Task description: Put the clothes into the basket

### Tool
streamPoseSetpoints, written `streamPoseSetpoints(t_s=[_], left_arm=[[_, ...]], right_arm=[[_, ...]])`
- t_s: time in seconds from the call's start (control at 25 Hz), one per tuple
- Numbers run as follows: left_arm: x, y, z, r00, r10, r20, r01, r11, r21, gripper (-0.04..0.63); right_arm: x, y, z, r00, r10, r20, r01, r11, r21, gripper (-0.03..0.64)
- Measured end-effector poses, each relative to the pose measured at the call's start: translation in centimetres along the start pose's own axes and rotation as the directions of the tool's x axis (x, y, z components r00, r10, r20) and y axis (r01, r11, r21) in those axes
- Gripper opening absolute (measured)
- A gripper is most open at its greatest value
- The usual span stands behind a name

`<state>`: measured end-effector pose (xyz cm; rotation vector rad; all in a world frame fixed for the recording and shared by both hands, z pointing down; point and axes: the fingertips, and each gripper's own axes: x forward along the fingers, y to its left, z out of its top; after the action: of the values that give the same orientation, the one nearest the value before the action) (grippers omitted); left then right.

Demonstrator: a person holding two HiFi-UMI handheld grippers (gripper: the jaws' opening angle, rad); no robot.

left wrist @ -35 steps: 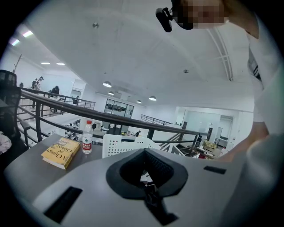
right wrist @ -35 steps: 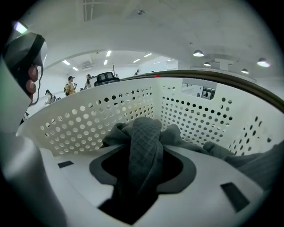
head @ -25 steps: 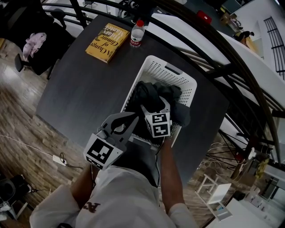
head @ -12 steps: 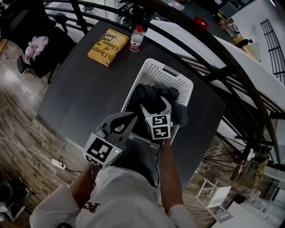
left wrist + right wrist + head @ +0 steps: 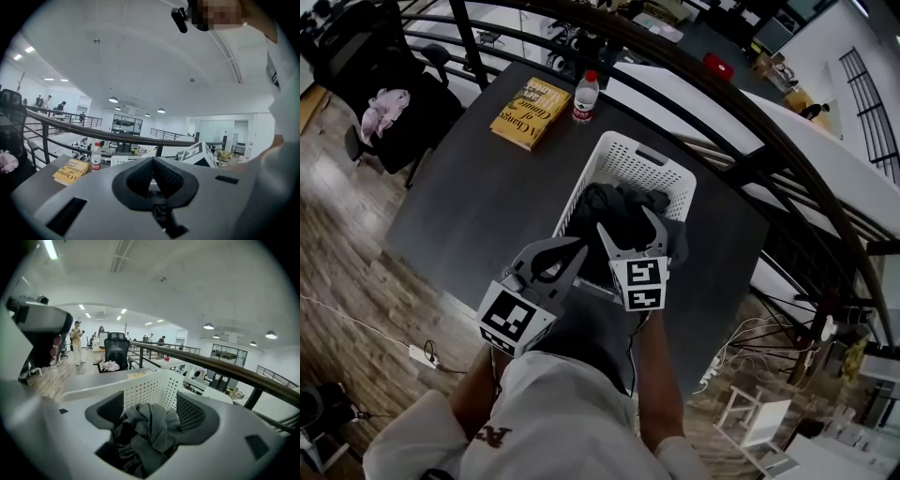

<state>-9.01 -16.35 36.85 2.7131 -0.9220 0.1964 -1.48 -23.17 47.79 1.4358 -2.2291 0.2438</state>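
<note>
A white perforated basket [image 5: 673, 172] stands on the dark table, with a heap of dark grey clothes [image 5: 614, 202] inside it. My right gripper [image 5: 626, 223] hangs over the near end of the heap, its jaws spread wide. In the right gripper view, the bunched grey cloth [image 5: 150, 427] lies between and below the pads [image 5: 110, 409] without being squeezed, and the basket wall [image 5: 140, 387] rises behind it. My left gripper [image 5: 577, 247] sits just left of the basket's near corner. It is shut and empty, and its pads [image 5: 161, 174] meet.
A yellow book [image 5: 530, 112] and a red-capped water bottle [image 5: 585, 94] lie at the table's far edge, also in the left gripper view as book [image 5: 70, 171] and bottle [image 5: 96, 157]. A dark railing [image 5: 741, 122] curves behind the table. A chair with pink cloth [image 5: 384, 108] stands far left.
My right gripper has drawn back slightly towards me from the heap, and its jaws stand a little wider. The clothes stay in the basket. The left gripper has hardly moved.
</note>
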Motion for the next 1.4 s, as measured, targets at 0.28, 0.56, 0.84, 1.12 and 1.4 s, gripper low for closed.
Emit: streamPoseSetpoints(t_s=[0.28,0.56,0.84,1.12,1.4], left_arm=[[-1.1,-1.5,2.6,0.999,0.002,0.049,-0.004,0.999,0.043,-0.006],[-2.4,-3.3,6.4,0.991,-0.002,0.137,-0.006,0.998,0.061,-0.006],[-2.6,-4.9,4.9,0.995,-0.024,0.092,0.021,0.999,0.042,-0.006],[-2.5,-5.5,4.9,0.995,-0.024,0.101,0.019,0.999,0.048,-0.006],[-2.6,-5.4,4.9,0.994,-0.010,0.108,0.004,0.999,0.052,-0.006]], right_arm=[[-8.1,0.3,7.4,0.969,-0.022,0.247,0.022,1.000,0.002,0.168],[-17.9,0.2,11.9,0.897,-0.080,0.434,0.046,0.995,0.089,0.021],[-20.6,0.9,9.6,0.907,-0.117,0.405,0.070,0.989,0.130,0.020],[-20.9,1.1,9.1,0.912,-0.105,0.396,0.066,0.992,0.110,0.020],[-20.9,1.0,9.4,0.913,-0.095,0.398,0.063,0.994,0.091,0.020]])
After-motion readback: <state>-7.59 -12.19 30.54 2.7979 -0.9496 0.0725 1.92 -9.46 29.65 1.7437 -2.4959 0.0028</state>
